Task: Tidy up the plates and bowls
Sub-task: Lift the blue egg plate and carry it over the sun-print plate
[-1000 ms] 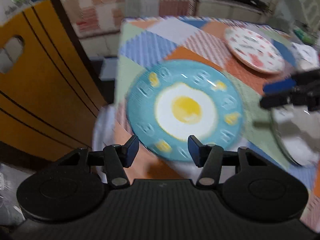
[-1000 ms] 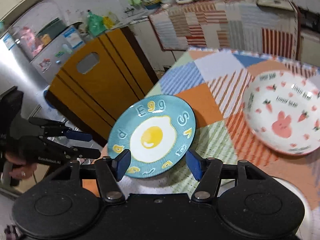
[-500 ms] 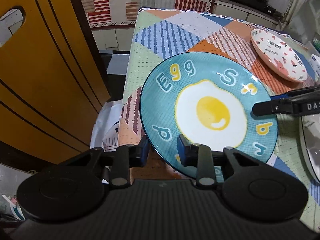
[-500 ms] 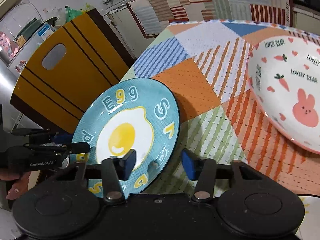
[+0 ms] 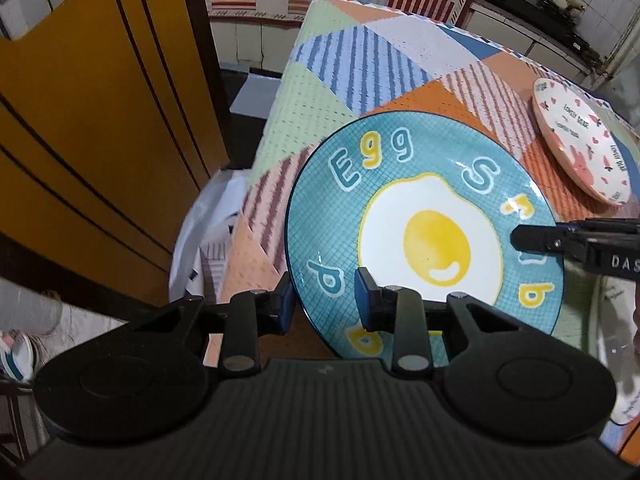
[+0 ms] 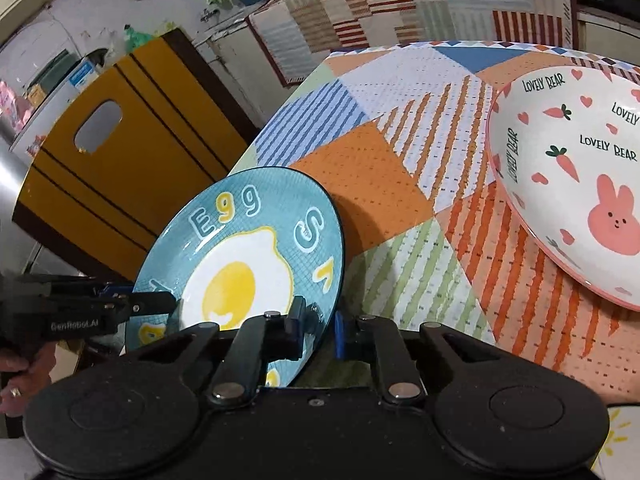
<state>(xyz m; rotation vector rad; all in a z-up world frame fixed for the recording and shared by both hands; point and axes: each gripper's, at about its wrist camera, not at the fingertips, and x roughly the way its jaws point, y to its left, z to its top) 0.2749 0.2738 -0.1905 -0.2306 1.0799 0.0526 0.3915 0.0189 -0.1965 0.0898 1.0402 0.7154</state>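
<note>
Table (image 5: 360, 92) with a woven patchwork cloth of striped blue, orange, green and white panels. On it: a round teal ceramic plate (image 5: 324, 216) printed with a fried egg, directly ahead of both grippers; a white, pink-rimmed rabbit-and-carrot bowl (image 6: 560, 168), farther off, right.

"Egg" on teal plate (image 5: 424, 236); "LOVELY BEAR" on pink-rimmed bowl (image 6: 568, 184)

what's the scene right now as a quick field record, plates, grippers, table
held item: blue egg plate, rim at the table's near corner
left gripper: fingers closed on the plate's near rim
right gripper: fingers have just been closing, now pinching the plate's rim
other dish: pink bunny bowl, resting apart on the patchwork tablecloth
beside table: yellow chair back
</note>
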